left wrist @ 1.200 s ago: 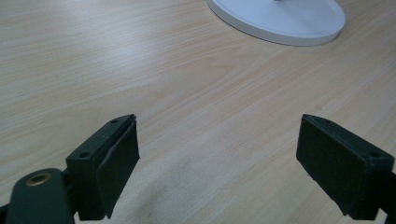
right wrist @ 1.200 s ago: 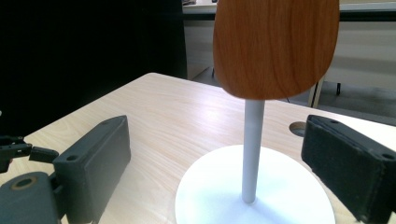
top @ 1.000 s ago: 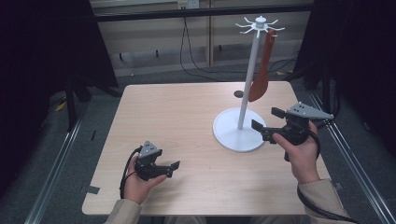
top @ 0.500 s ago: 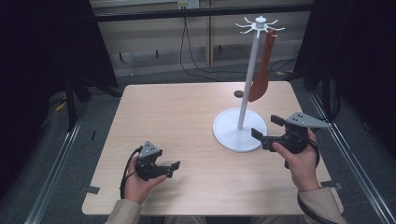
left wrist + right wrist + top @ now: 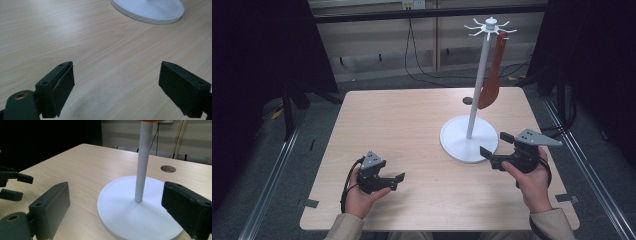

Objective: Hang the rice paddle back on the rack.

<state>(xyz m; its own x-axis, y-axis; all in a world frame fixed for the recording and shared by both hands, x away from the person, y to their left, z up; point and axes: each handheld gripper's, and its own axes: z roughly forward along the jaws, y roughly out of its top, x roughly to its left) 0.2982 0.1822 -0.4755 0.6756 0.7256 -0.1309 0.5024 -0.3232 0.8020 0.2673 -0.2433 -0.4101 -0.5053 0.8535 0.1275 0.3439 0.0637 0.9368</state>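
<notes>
- The right gripper (image 5: 494,148) has drawn back over the last second: it was up beside the white stand's round base and now sits lower in the frame, at the base's lower right edge, nearer the person.
- Its jaws are spread wide and hold nothing; in the right gripper view (image 5: 112,212) the stand's pole (image 5: 143,162) rises between them, untouched.
- The orange spatula (image 5: 491,80) hangs from the hook crown (image 5: 490,25) at the top of the pole, upper right of the high view, its blade just beside the pole above the table's cable hole (image 5: 467,100).
- The stand's base (image 5: 469,139) rests flat on the wooden table (image 5: 402,130), right of centre.
- The left gripper (image 5: 398,180) has not moved: lower left of the table, jaws spread and empty, the base well apart ahead of it (image 5: 147,10).
- My reading: with the spatula hung and the hand retreating, the hanging looks finished; only pulling clear remains.
</notes>
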